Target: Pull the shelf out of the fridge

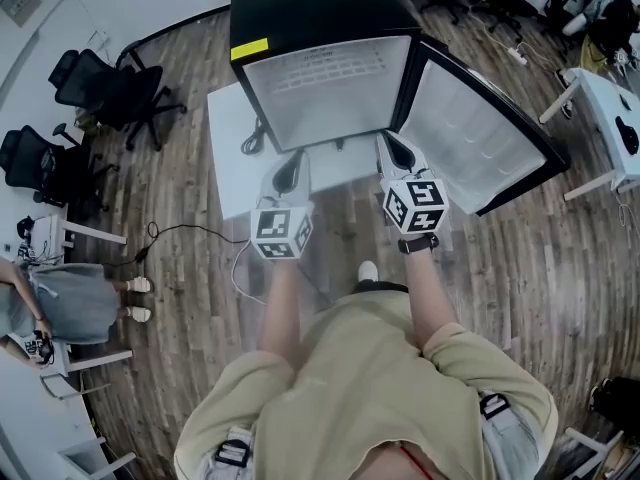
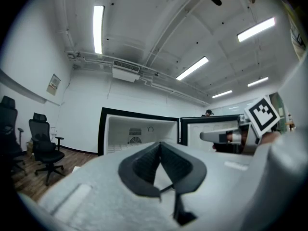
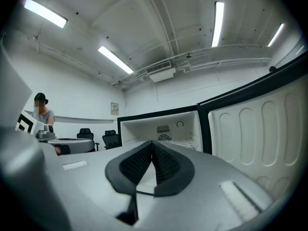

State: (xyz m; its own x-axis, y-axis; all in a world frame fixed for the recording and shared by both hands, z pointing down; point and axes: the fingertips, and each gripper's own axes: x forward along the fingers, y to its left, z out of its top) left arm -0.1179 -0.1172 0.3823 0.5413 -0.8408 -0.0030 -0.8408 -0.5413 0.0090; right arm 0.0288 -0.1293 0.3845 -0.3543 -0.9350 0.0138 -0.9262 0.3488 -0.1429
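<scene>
1. Left gripper view: the left gripper has its jaws closed tight, tip to tip. Nothing is between them.
2. The right gripper is the same: jaws pressed together and holding nothing.
3. In the head view, both grippers are held side by side and point at the open front of the fridge. I think they are up there to get ready to reach in.
4. They will have to open before they can grab anything.
5. The shelf is inside the fridge, low down and flat. It looks like a white wire rack. No gripper touches it, so the pull has not begun.
6. The door is swung wide to the right. That leaves the way in free.
7. The fridge sits on a white table, so the shelf is easier to reach.
8. Counting: two grippers, one fridge, one door. I can see one shelf. Two black chairs stand at the left, well apart from the fridge.
</scene>
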